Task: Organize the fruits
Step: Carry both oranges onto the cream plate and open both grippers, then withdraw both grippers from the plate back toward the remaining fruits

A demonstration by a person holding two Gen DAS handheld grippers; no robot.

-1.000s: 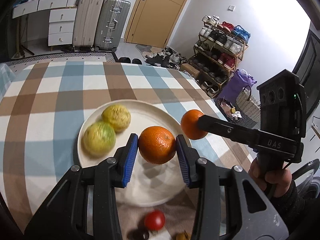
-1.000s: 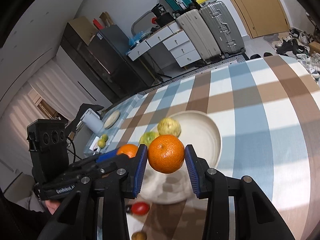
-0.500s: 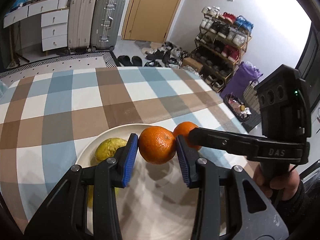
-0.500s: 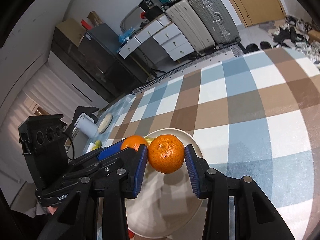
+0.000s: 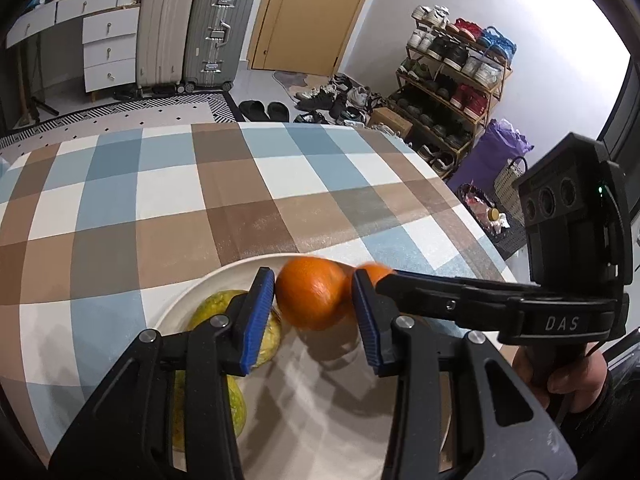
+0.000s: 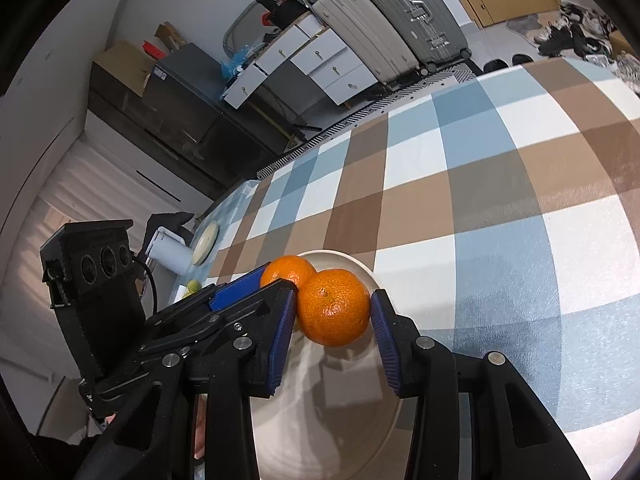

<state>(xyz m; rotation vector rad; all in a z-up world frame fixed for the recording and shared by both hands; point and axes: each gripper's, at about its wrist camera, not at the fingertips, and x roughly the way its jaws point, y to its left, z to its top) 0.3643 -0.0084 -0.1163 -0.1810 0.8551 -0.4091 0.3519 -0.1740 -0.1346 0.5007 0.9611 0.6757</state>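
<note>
In the left wrist view the left tool (image 5: 314, 300) hides part of two yellow-green fruits (image 5: 224, 312) on the white plate (image 5: 192, 300), and the second orange (image 5: 374, 270), held by the right tool (image 5: 384, 280), shows only as a blurred sliver behind the blue pad. The first orange (image 5: 310, 294) sits pinched between the left tool's pads, above the plate's far rim. The right wrist view shows what that one cannot: the right tool (image 6: 334, 312) closed on its orange (image 6: 334, 308), which touches the left tool's orange (image 6: 290, 272), both over the plate (image 6: 360, 268); the green fruits are hidden there. The counter (image 5: 160, 208) wears a blue, brown and white checked cloth. Beyond it stand suitcases (image 5: 196, 32), white drawers (image 5: 108, 48), a wooden door (image 5: 312, 12) and a shoe rack (image 5: 452, 72).
</note>
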